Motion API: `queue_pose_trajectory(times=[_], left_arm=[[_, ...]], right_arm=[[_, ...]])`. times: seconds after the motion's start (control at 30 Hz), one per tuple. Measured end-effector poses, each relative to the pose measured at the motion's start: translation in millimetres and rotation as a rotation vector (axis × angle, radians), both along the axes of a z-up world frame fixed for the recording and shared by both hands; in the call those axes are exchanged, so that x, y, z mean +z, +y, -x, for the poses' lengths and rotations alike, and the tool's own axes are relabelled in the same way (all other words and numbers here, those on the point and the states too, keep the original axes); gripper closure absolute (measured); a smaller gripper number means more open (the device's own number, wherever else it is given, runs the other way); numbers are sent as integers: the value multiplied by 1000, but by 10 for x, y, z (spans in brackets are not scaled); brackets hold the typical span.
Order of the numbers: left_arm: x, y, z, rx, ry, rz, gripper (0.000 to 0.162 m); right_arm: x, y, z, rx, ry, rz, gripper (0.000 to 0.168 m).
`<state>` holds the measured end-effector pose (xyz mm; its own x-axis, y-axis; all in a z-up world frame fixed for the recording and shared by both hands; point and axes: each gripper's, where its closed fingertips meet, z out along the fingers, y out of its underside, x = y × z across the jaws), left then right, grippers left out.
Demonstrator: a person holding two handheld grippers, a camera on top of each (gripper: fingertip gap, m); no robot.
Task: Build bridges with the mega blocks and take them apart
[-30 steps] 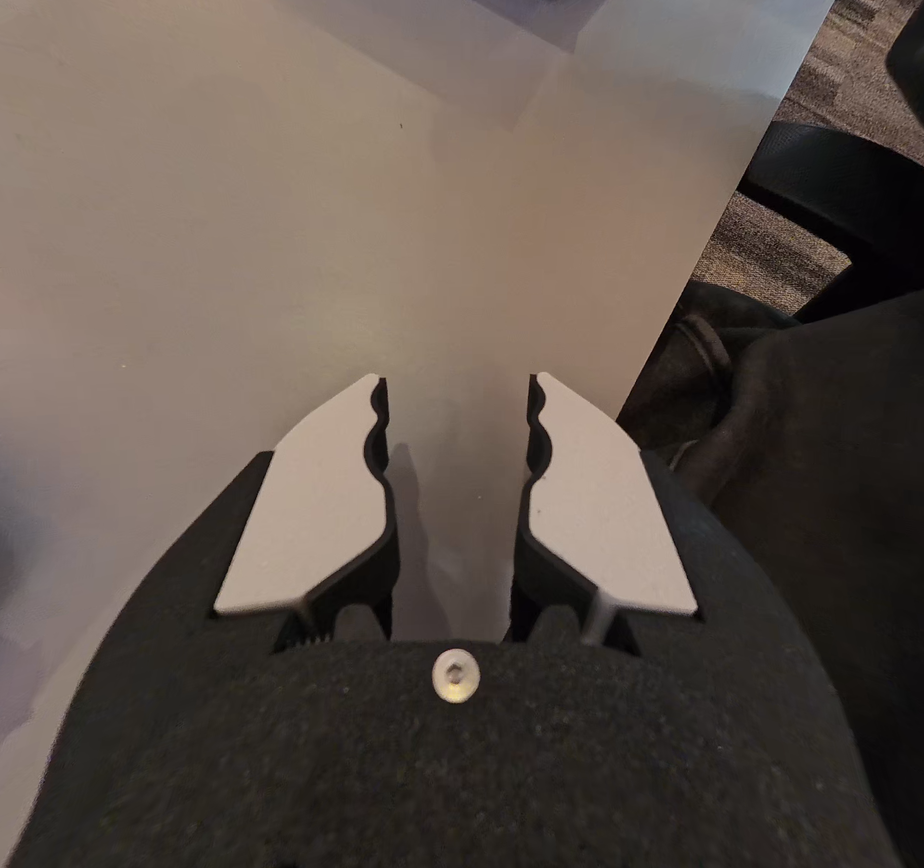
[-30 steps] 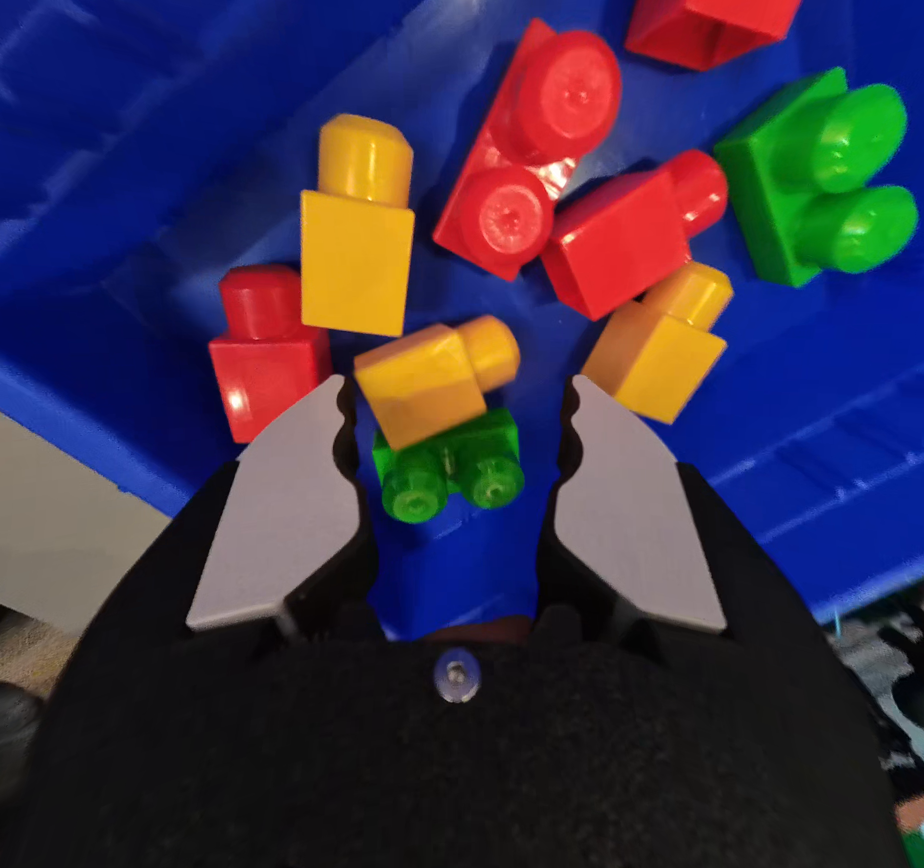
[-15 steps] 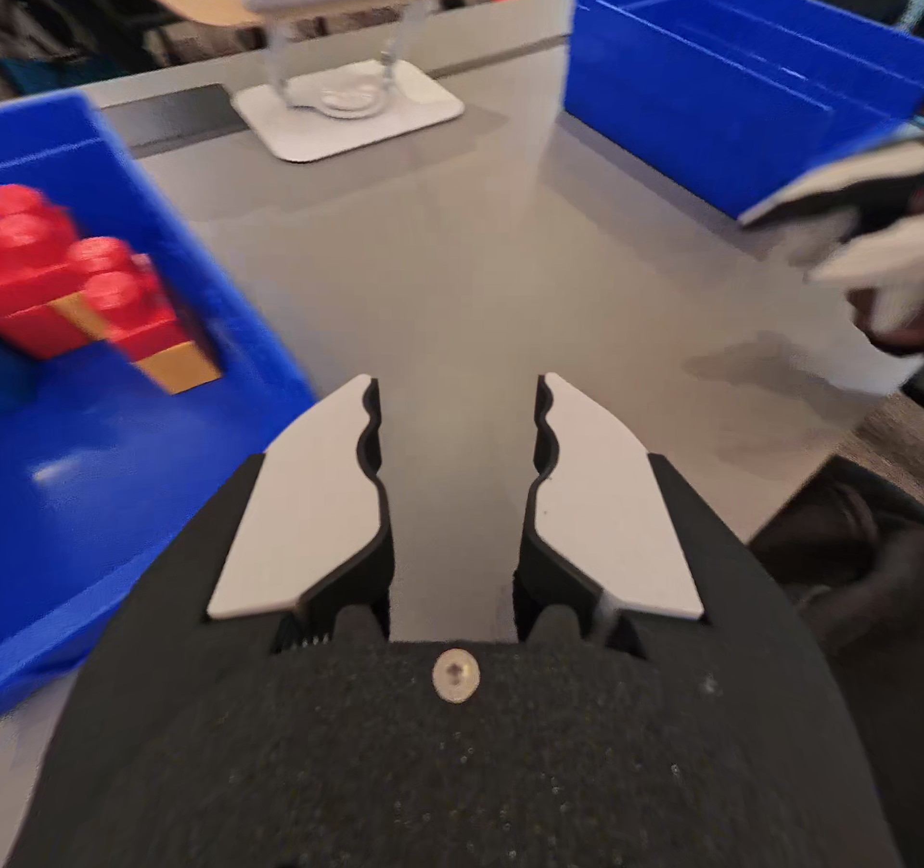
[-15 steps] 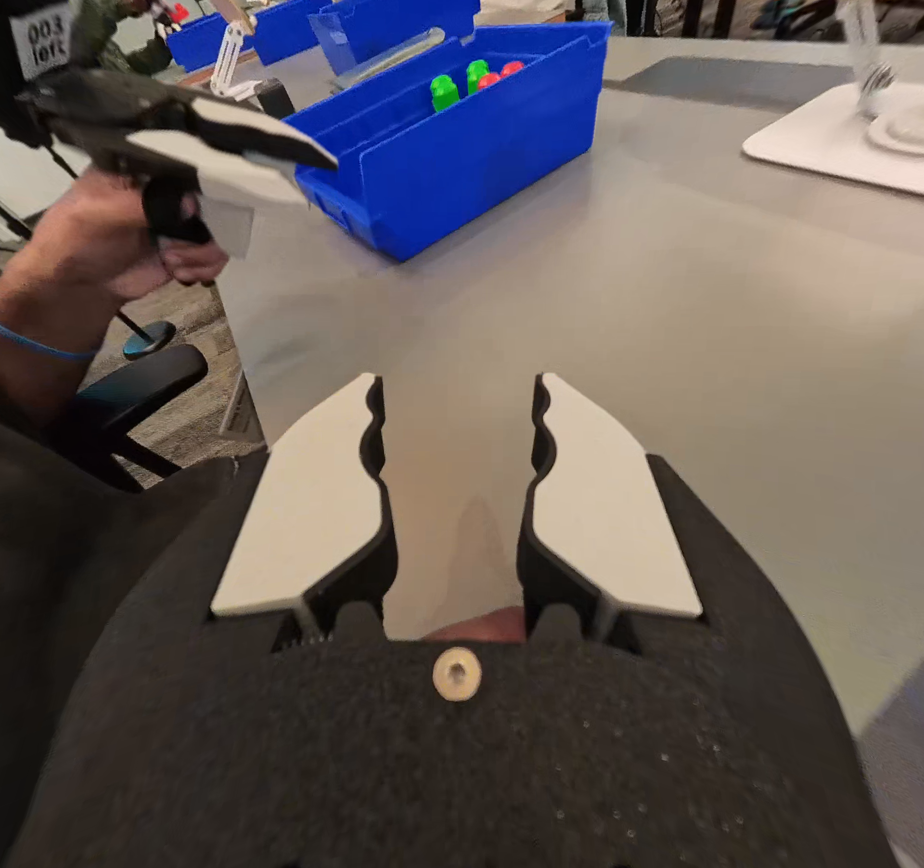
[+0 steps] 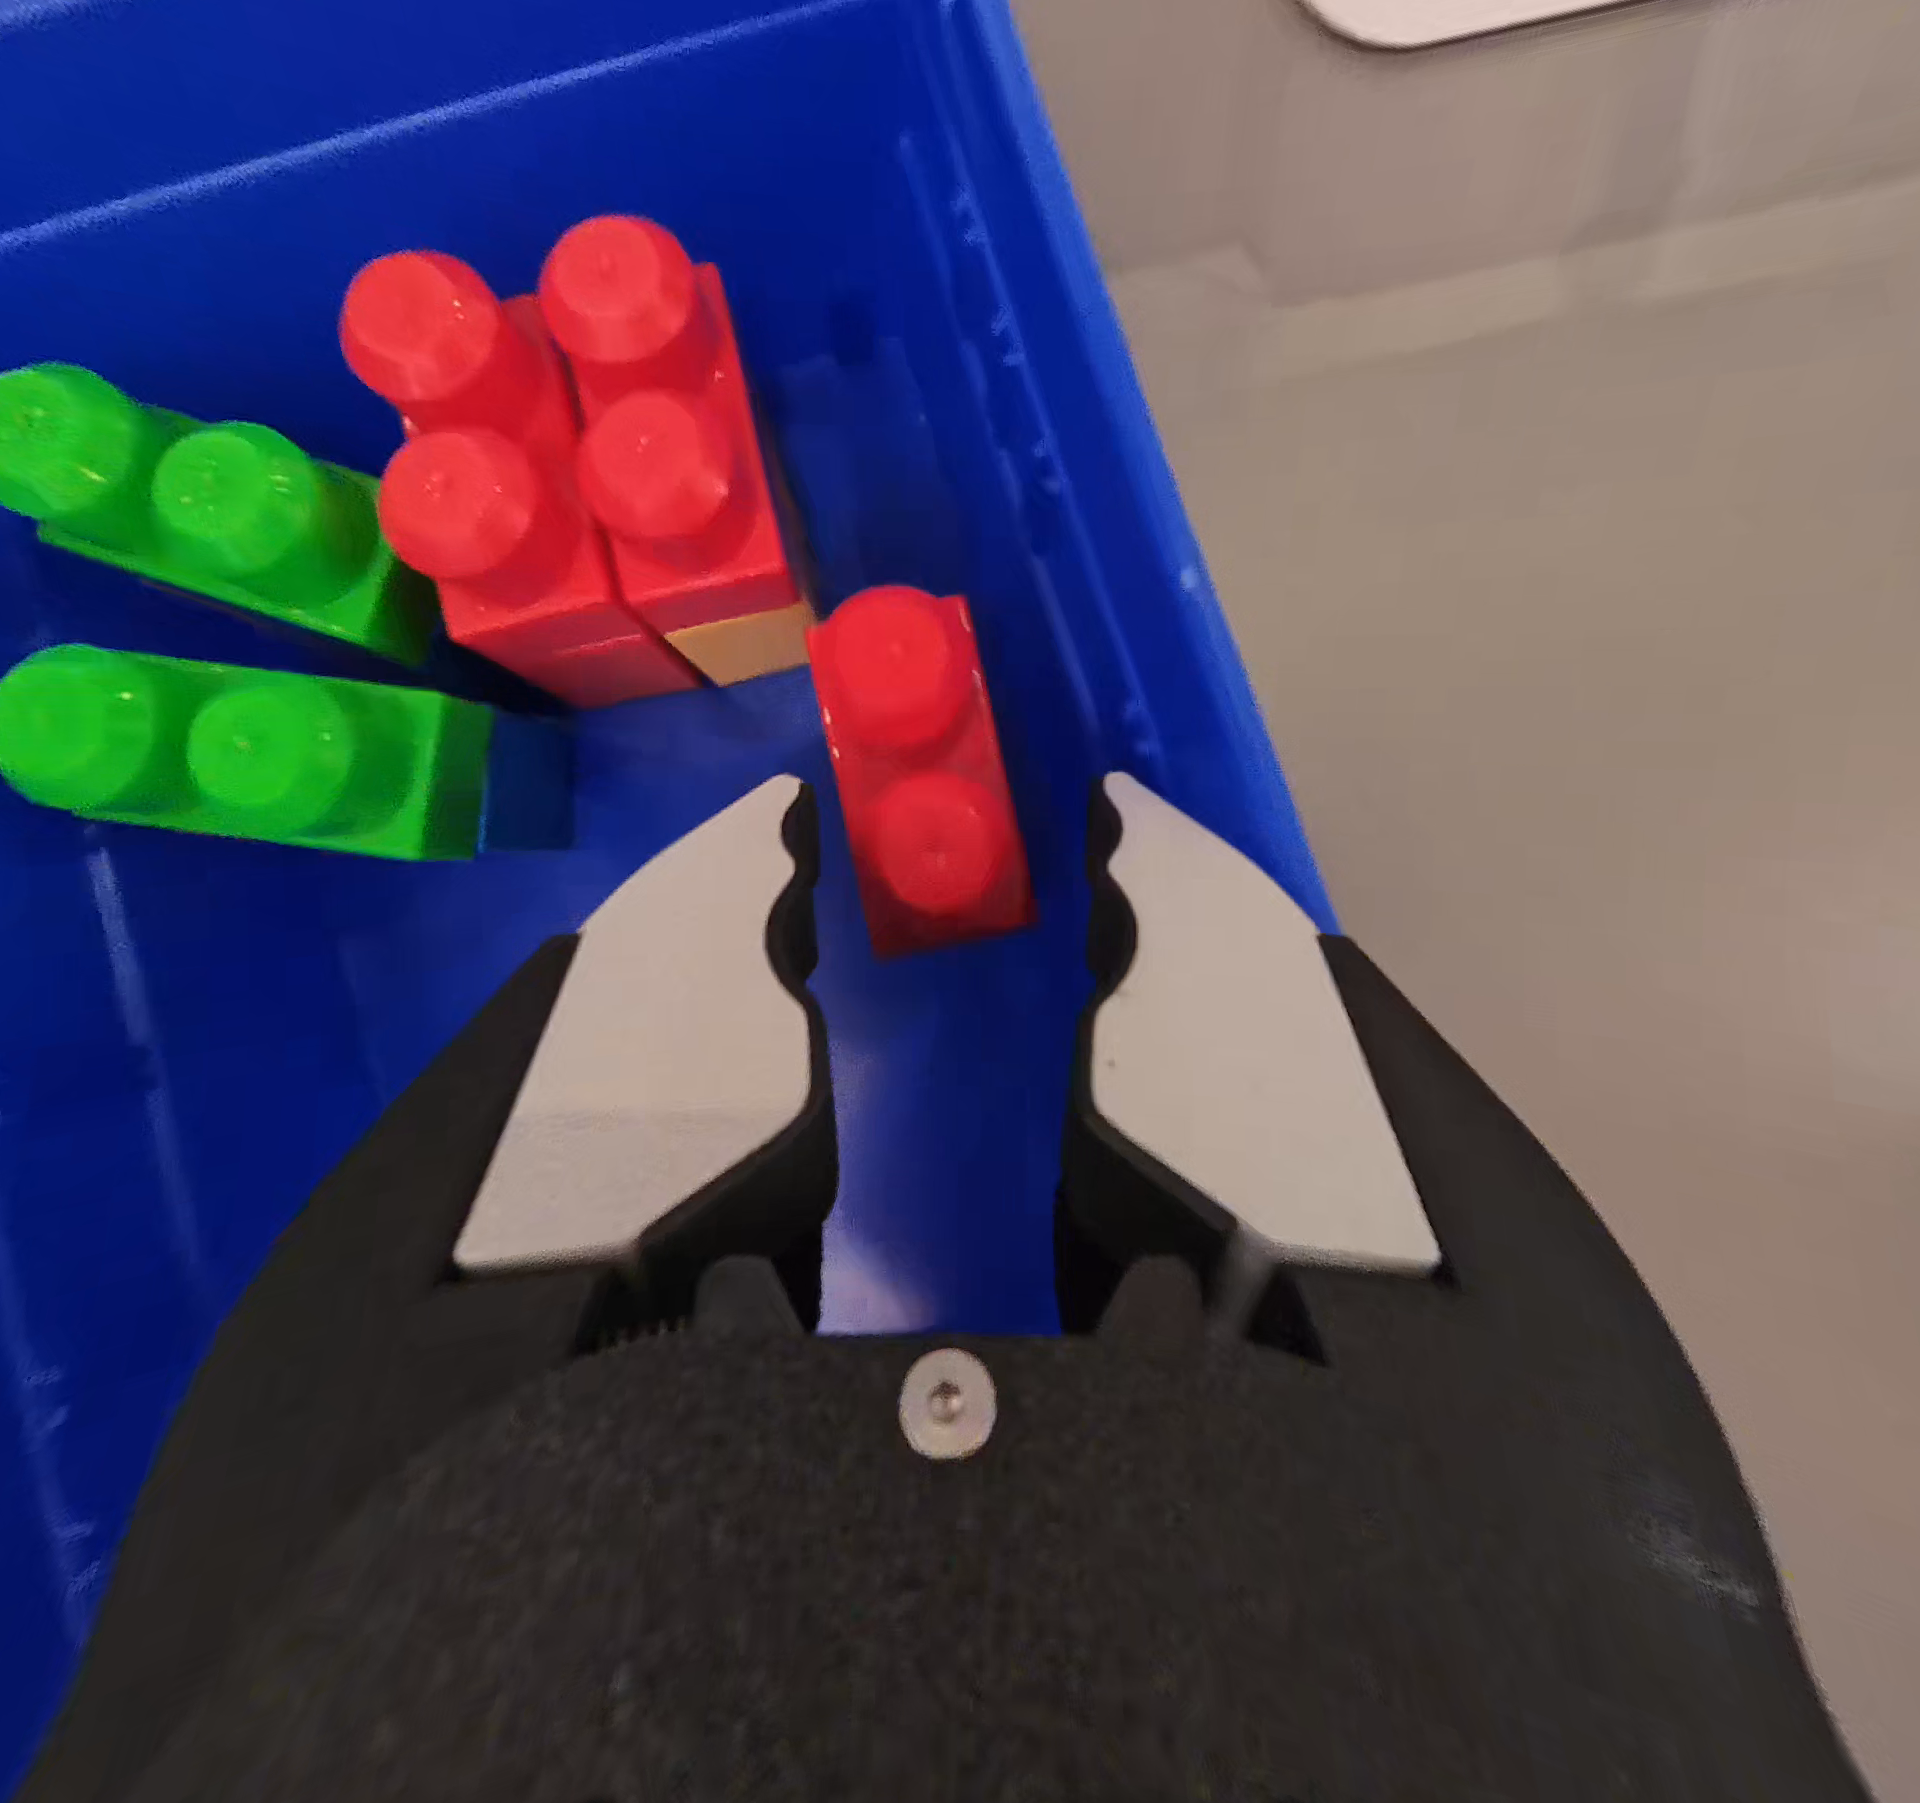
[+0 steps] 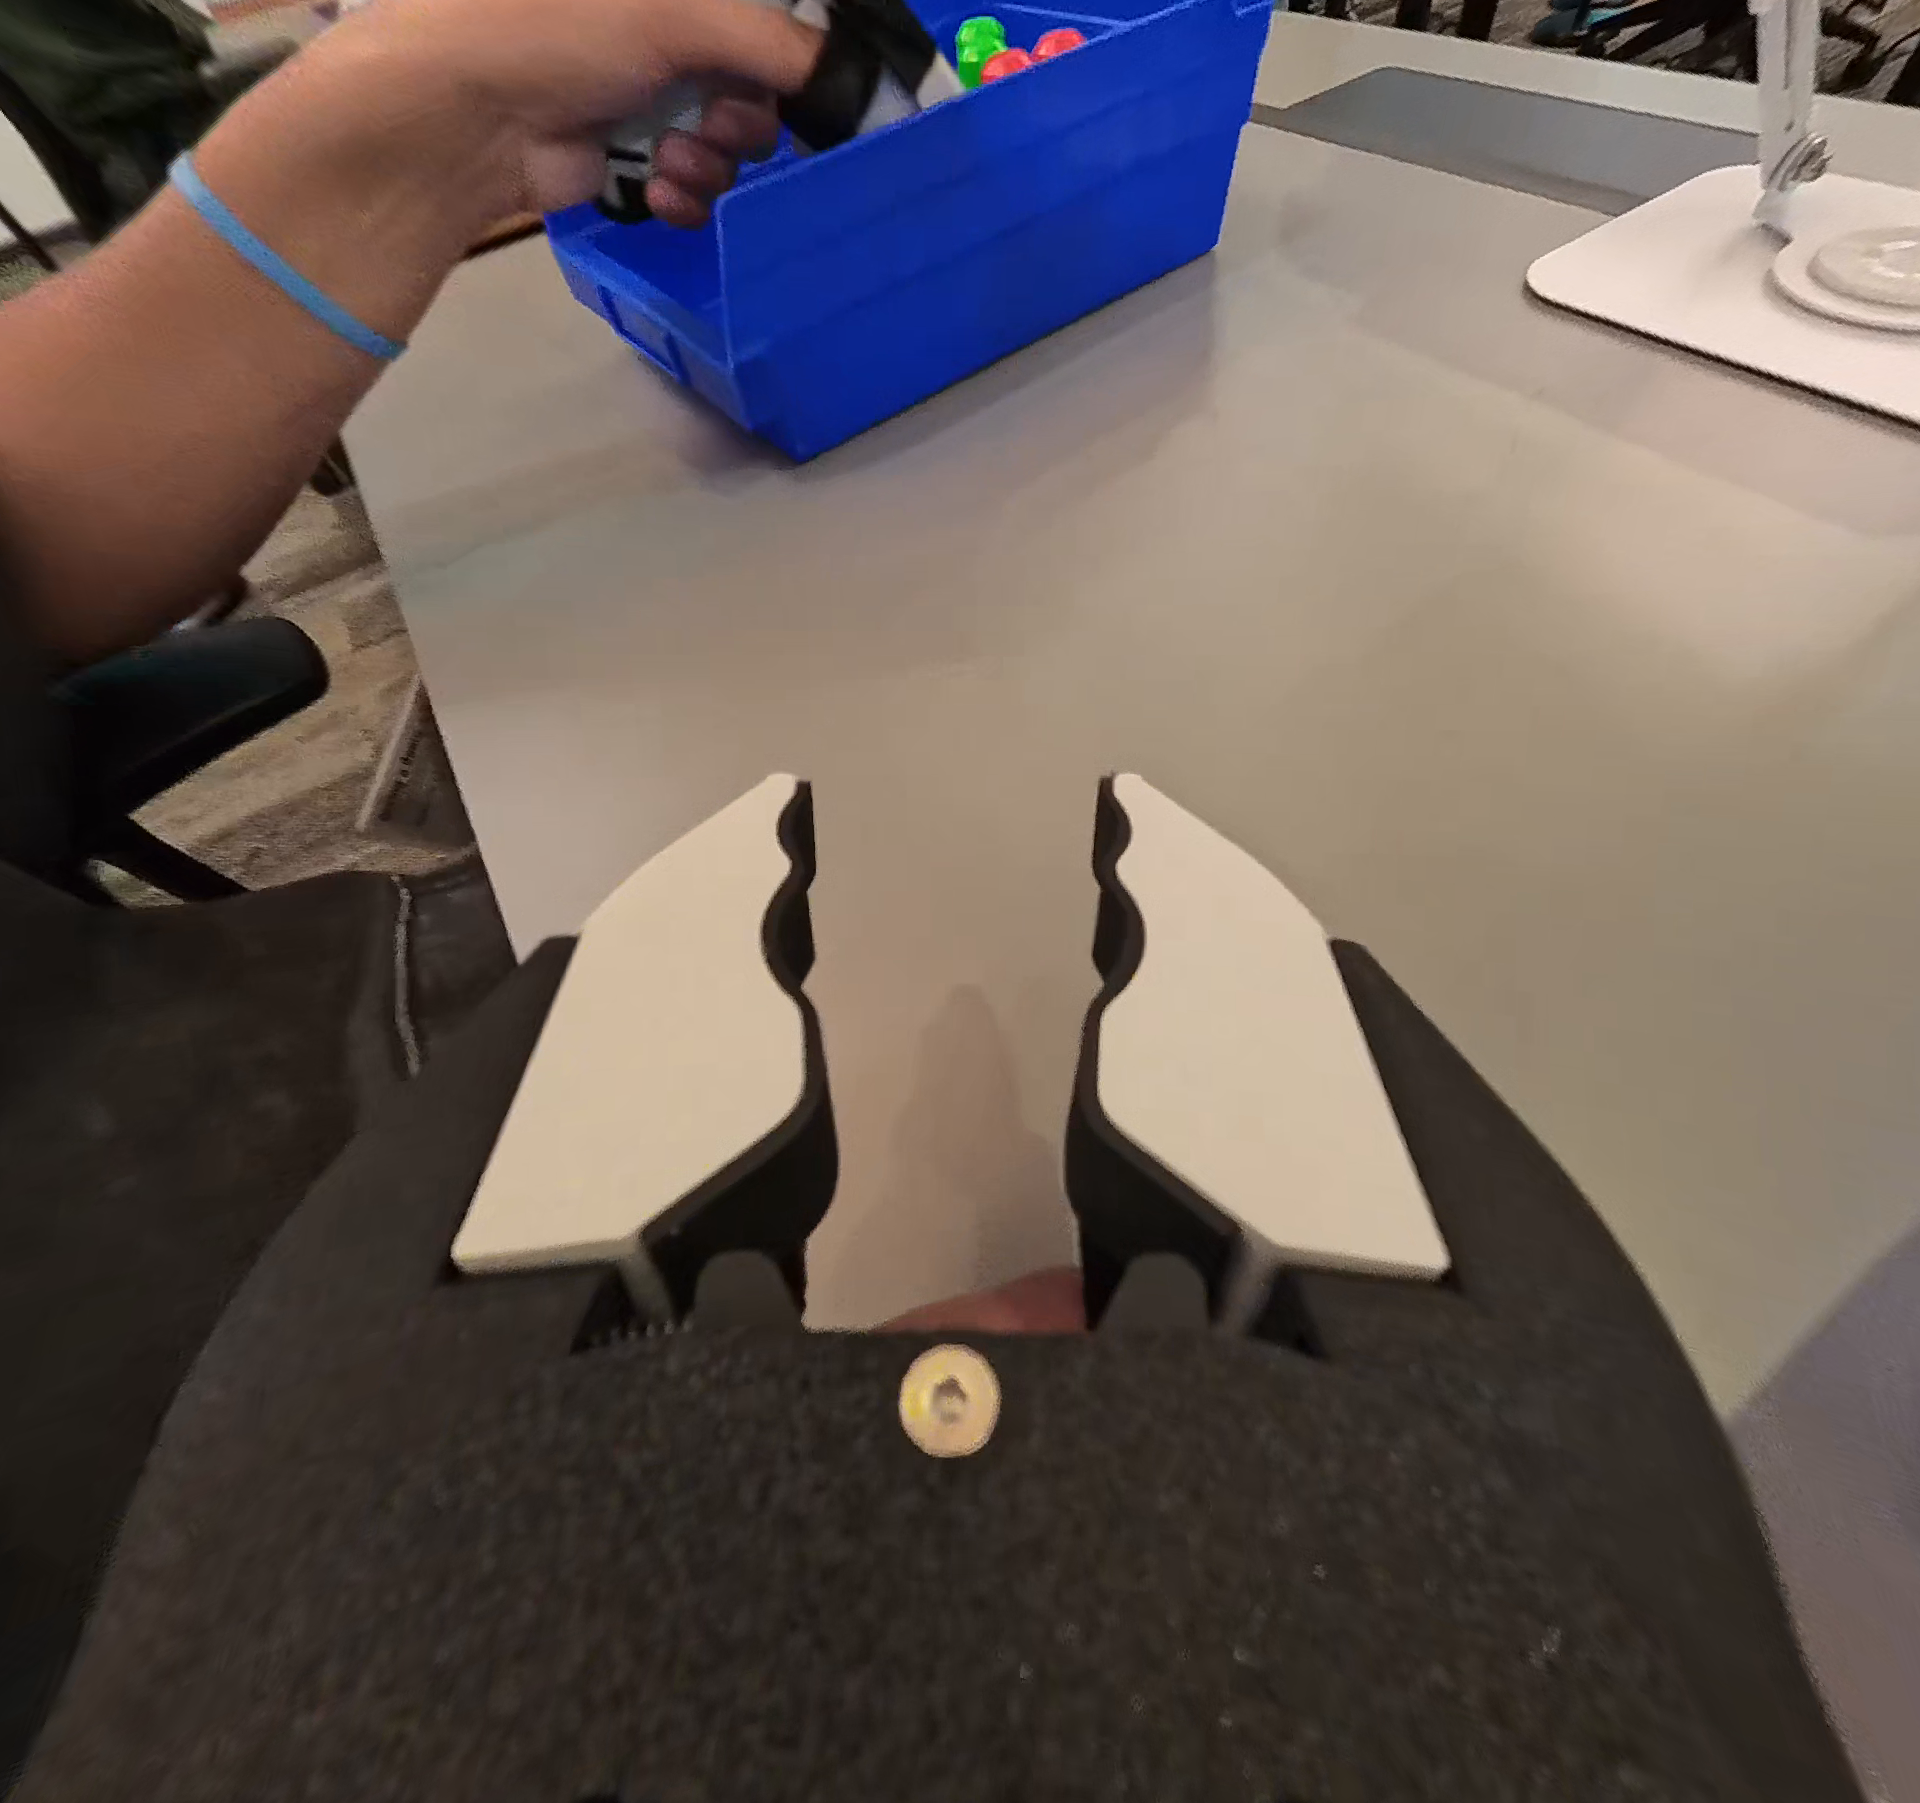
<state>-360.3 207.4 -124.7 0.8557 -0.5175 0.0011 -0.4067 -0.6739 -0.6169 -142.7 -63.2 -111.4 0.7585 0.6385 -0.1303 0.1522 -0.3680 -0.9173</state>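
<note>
Table [image 6: 1351, 610]: grey and bare in the middle, likely the spot for building.
Blue bin [image 5: 468, 122]: near the table's left edge, holding the loose blocks.
Left gripper [image 5: 945, 818]: reaches into the bin, jaws apart and holding nothing, straddling the near end of a red two-stud block [image 5: 920, 777], apparently the next pick.
Right gripper [image 6: 951, 797]: parted and empty, hovers over bare table, probably waiting.
Other blocks: red pair [image 5: 582, 465] and green ones [image 5: 239, 756] deeper in the bin.

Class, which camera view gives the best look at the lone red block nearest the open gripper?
The left wrist view: the red block fills the gap ahead of the open left gripper, both studs plain, inside the blue bin. The right wrist view shows only block tops over the far bin wall; that one block cannot be picked out.
</note>
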Motion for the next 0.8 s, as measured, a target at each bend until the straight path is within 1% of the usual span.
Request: queue_pose_trajectory(times=[0.13, 0.17, 0.27, 0.37, 0.47, 0.5, 0.57, 0.6, 0.67, 0.73, 0.8], left_arm=[[-211, 208, 18, 43, 86, 22, 121], [-226, 227, 22, 52, 81, 25, 126], [-222, 222, 85, 65, 108, 34, 127], [-68, 196, 138, 58, 95, -11, 127], [227, 141, 216, 25, 40, -91, 127], [356, 97, 212, -1, -11, -114, 127], [689, -61, 112, -95, -173, -170, 125], [858, -172, 52, -142, -262, -196, 127], [1140, -491, -149, -284, -459, -202, 127], [1345, -854, -376, -438, -647, -180, 127], [1414, -1176, -598, -573, -762, -130, 127]], right_arm=[[18, -28, -61, -9, -37, -24, 117], [22, -36, -70, -10, -41, -26, 117], [24, -51, -89, -11, -60, -34, 118], [4, -40, -105, -16, -82, -38, 119], [-35, -24, -105, -17, -75, -22, 121], [-45, -18, -107, -19, -71, -16, 121], [-50, -5, -107, -16, -49, -6, 121], [-42, 3, -106, -14, -27, 0, 121], [-8, 32, -97, -4, 42, 16, 121], [57, 75, -52, 31, 141, 50, 122], [167, 139, 37, 100, 245, 88, 121]])
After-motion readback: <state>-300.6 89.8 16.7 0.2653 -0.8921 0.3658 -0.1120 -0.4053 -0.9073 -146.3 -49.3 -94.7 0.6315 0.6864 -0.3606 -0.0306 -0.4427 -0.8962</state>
